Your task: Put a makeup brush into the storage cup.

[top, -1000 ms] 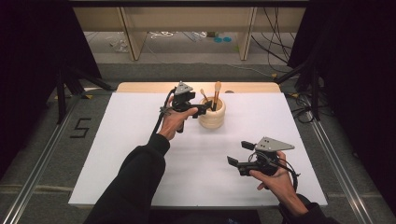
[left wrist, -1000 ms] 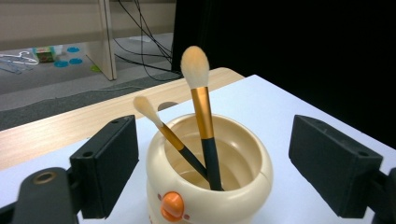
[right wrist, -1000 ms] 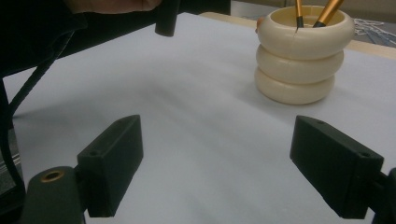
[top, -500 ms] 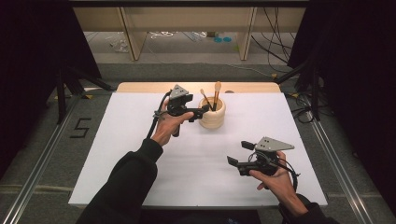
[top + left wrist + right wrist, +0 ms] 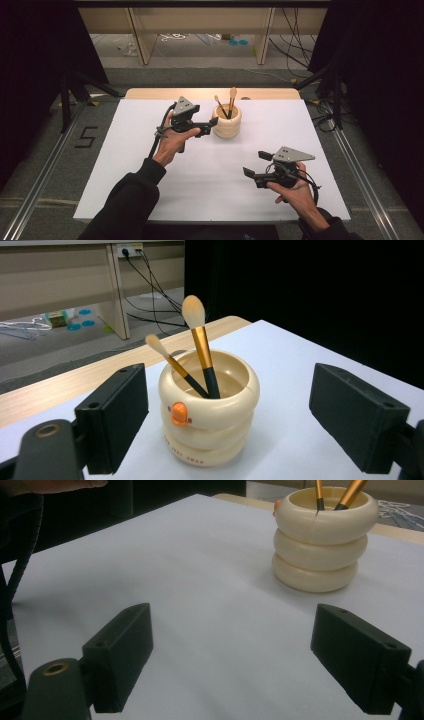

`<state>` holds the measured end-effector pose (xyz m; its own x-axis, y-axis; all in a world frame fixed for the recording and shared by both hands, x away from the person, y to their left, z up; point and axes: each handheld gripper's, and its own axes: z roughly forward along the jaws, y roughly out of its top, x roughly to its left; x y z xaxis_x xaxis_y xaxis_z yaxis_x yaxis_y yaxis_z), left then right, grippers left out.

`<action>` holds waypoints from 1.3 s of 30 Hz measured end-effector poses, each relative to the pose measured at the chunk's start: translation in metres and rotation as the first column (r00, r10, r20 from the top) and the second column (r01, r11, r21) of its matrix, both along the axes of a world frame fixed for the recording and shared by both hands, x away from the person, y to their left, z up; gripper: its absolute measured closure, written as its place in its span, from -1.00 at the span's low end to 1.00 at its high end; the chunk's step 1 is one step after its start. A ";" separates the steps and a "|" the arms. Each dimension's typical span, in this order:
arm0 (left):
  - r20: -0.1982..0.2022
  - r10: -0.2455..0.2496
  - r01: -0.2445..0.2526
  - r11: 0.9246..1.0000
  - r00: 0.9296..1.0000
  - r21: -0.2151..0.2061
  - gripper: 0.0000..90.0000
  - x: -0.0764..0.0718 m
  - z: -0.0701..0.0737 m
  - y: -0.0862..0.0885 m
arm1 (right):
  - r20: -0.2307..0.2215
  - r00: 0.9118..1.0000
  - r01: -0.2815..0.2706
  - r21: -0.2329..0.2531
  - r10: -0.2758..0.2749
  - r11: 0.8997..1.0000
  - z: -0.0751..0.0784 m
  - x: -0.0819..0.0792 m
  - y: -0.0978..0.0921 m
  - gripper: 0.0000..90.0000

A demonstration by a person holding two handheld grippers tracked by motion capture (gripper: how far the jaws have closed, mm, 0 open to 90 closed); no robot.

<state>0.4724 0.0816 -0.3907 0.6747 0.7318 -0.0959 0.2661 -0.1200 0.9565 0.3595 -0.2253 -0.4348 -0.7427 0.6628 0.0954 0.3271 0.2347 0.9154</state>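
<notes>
A cream ringed cup (image 5: 227,125) stands at the middle back of the white table (image 5: 125,170), with two gold-handled makeup brushes (image 5: 232,100) upright in it. My left gripper (image 5: 209,122) is open just left of the cup, its jaws close to the cup's side. In the left gripper view the cup (image 5: 210,410), with an orange button on its front, sits between and just beyond the spread jaws of the left gripper (image 5: 235,420), and both brushes (image 5: 200,345) lean inside. My right gripper (image 5: 255,164) hovers open at the front right, empty. The right gripper (image 5: 250,660) faces the cup (image 5: 322,545) from a distance.
A wooden strip (image 5: 210,93) runs along the table's back edge. Black curtains and stands flank both sides. Beyond the table is a floor with cables and shelving legs (image 5: 140,40). Metal rails (image 5: 45,185) run beside the table.
My left gripper has drawn back slightly from the cup, toward the left and nearer the person. The right gripper has stayed put.
</notes>
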 end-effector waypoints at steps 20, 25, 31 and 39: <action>0.029 -0.011 0.011 1.000 1.000 0.001 -0.65 -0.023 0.002 0.013 | 0.005 1.000 0.002 0.001 -0.002 1.000 0.000 0.000 0.000 -0.61; 0.029 -0.015 0.015 1.000 0.999 0.006 -0.65 -0.028 0.001 0.015 | -0.003 1.000 0.004 -0.012 -0.005 1.000 0.001 -0.001 -0.001 -0.61; 0.029 -0.020 0.020 1.000 0.999 0.011 -0.65 -0.034 -0.001 0.017 | -0.015 1.000 0.007 -0.007 -0.007 1.000 0.002 -0.002 -0.001 -0.61; 0.025 -0.030 0.030 0.999 0.999 0.012 -0.65 -0.041 -0.005 0.017 | -0.004 1.000 0.005 -0.007 -0.005 1.000 0.002 -0.001 -0.001 -0.61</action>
<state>0.4310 0.0990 -0.3955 0.6985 0.7121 -0.0702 0.2381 -0.1388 0.9613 0.3581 -0.2260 -0.4333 -0.7389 0.6672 0.0940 0.3324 0.2395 0.9122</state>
